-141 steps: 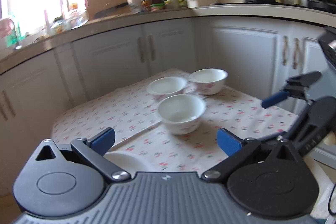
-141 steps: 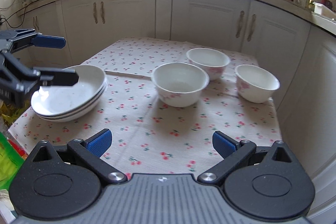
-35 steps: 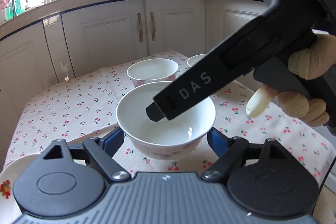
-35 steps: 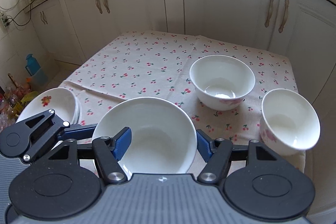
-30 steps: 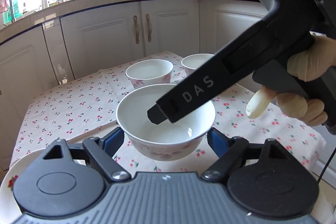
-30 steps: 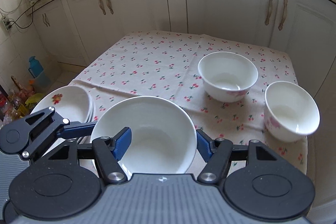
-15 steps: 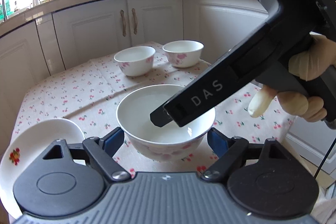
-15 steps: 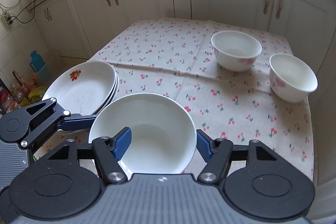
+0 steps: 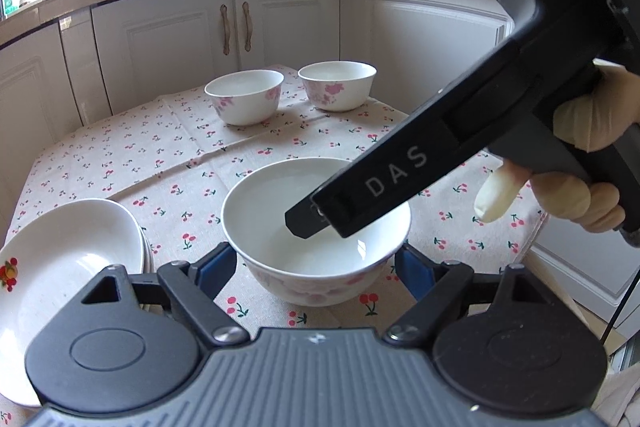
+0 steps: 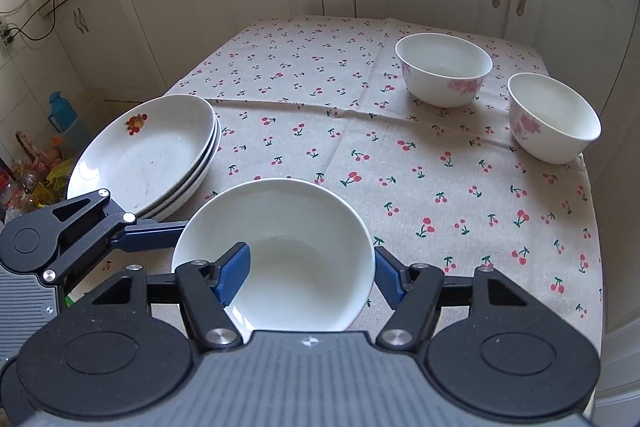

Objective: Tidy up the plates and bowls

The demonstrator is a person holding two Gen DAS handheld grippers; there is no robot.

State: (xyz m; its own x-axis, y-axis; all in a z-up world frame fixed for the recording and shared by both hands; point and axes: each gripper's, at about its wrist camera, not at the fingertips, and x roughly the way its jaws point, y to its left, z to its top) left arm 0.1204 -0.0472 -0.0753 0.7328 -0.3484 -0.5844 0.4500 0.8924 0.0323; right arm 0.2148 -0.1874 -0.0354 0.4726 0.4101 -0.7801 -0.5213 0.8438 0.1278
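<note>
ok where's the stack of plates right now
In both wrist views the stack of plates sits at the table's left edge, just left of the held bowl.
</note>
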